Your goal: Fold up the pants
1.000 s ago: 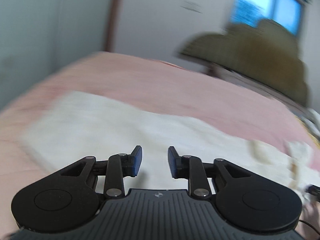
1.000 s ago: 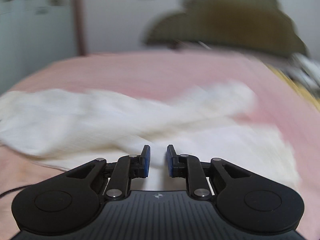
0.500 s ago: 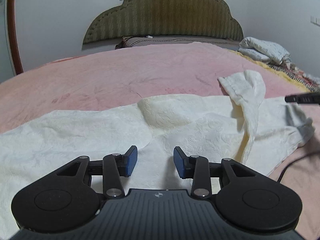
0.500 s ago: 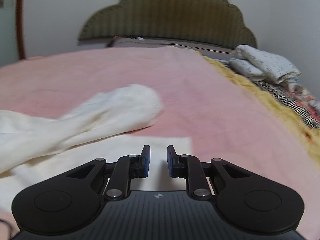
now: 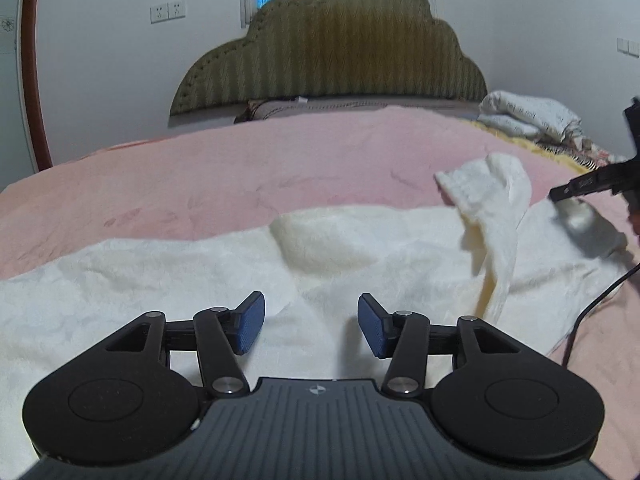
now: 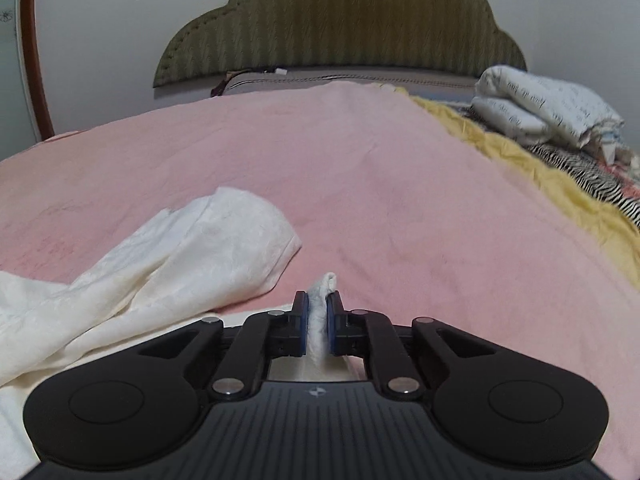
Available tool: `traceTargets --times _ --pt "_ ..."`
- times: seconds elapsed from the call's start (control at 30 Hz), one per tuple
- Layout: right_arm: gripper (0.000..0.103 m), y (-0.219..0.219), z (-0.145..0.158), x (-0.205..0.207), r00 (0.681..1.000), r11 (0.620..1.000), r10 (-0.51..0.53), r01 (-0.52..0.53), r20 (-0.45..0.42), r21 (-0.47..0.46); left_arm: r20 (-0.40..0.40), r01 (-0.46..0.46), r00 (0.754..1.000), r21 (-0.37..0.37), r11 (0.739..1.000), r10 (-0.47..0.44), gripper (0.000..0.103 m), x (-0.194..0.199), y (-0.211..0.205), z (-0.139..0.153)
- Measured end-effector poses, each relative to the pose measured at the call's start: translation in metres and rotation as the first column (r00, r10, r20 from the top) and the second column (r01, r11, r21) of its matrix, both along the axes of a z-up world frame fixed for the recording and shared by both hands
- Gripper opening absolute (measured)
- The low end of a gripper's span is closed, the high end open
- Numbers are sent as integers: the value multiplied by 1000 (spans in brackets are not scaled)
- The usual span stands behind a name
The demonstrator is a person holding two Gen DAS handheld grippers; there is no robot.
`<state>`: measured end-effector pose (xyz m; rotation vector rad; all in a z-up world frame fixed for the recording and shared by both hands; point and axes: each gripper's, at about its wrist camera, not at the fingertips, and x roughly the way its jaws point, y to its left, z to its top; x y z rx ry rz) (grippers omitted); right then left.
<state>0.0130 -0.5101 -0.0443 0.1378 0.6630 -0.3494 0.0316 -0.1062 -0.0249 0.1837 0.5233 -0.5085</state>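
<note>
The left gripper [image 5: 311, 322] hovers low over the cream pants [image 5: 168, 280], angled down toward the cloth, its blue pads [image 5: 250, 328] standing well apart and spreading wider, with nothing pinched between them; the fabric lies flat beneath the gap. The right gripper [image 6: 318, 320] also tilts downward, near the right end of the garment, and its jaws are clenched on a small upright fold of the pants [image 6: 320, 312], which pokes out just beyond the fingertips. In the left wrist view this right gripper [image 5: 560, 194] shows as a dark tip at the far right edge, touching the cloth there, with a black cable [image 5: 592, 312] trailing near it. The pants lie spread across the near part of a pink blanket [image 6: 360, 168], running left to right; one leg end [image 6: 224, 240] is flopped over, just left of the pinched fold. Beyond, an olive scalloped headboard [image 6: 340, 20] stands against the far wall. At far right a folded white quilt [image 6: 548, 108] carries small dark printed marks, too small to read. The only marking on each gripper body is a small emblem [image 5: 316, 390] with no legible lettering.
</note>
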Motion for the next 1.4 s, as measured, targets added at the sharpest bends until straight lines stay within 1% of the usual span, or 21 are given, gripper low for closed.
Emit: traceTargets --times 0.07,0.1,0.17,0.23,0.27,0.33,0.4,0.47,0.5,0.53,0.57,0.63,0.7,0.77,0.8,0.87,1.0,1.07,1.13,1.27,1.4 --pt "12 0 -12 13 999 999 9 -11 -54 -36 4 18 1000 16 1000 -18 61 -2 -6 -1" --pt "15 0 -13 13 1000 998 4 -6 -27 -55 7 26 1000 30 999 -26 61 -2 -9 -4" --pt "32 0 -9 10 998 993 -62 59 -26 -102 18 30 999 55 998 -31 63 -5 -12 -11" --pt "33 1 3 -7 985 977 -168 170 27 -131 19 30 999 54 998 -31 64 -4 -13 -12" --pt "33 5 10 -19 982 977 -174 181 67 -115 14 27 1000 49 998 -28 67 -3 -12 -12" --pt "33 16 18 -40 990 994 -99 103 98 -39 -8 19 1000 38 999 -19 69 1 -10 -13" --pt "33 29 14 -49 998 1000 -18 17 59 27 -29 11 1000 21 1000 -11 72 6 -7 -14" --pt "33 38 -1 -47 999 998 30 -28 -32 65 -48 6 999 8 1000 -5 75 8 -6 -14" --pt "33 38 -10 -46 998 999 24 -21 -60 49 -54 3 999 5 1000 -3 75 9 -5 -14" --pt "35 40 -13 -48 1000 1000 -5 6 -31 23 -57 1 998 5 1000 -1 76 10 -5 -14" --pt "36 38 -11 -45 997 997 -72 73 -42 17 -58 0 998 3 1000 0 76 10 -5 -14" --pt "38 46 4 -37 989 989 -147 147 1 -17 -57 0 998 4 1000 1 77 10 -5 -14" --pt "37 64 24 -23 993 998 -65 67 94 -17 -57 -1 998 8 1000 1 77 10 -5 -15" --pt "49 86 37 4 994 999 26 -21 109 -42 -57 -1 998 10 1000 1 79 10 -6 -15" --pt "55 97 39 20 993 996 64 -58 101 -67 -58 -1 998 9 1000 1 79 10 -6 -15" --pt "80 117 37 50 992 990 109 -101 71 -101 -62 1 998 0 1000 -1 80 11 -5 -15" --pt "81 143 14 103 989 982 134 -141 -64 -126 -77 11 997 -27 1000 -13 82 13 -1 -14" --pt "81 148 -2 118 987 969 55 -90 -152 -229 -84 12 996 -35 999 -15 82 14 0 -15" --pt "81 147 -8 112 988 943 -29 -24 -153 -331 -90 12 996 -39 999 -16 83 15 0 -15" --pt "86 119 1 64 981 941 -184 159 -55 -298 -99 12 995 -41 999 -16 84 17 -1 -16" --pt "87 82 9 -14 909 885 -414 414 47 -212 -101 14 995 -39 999 -18 85 17 -2 -16"
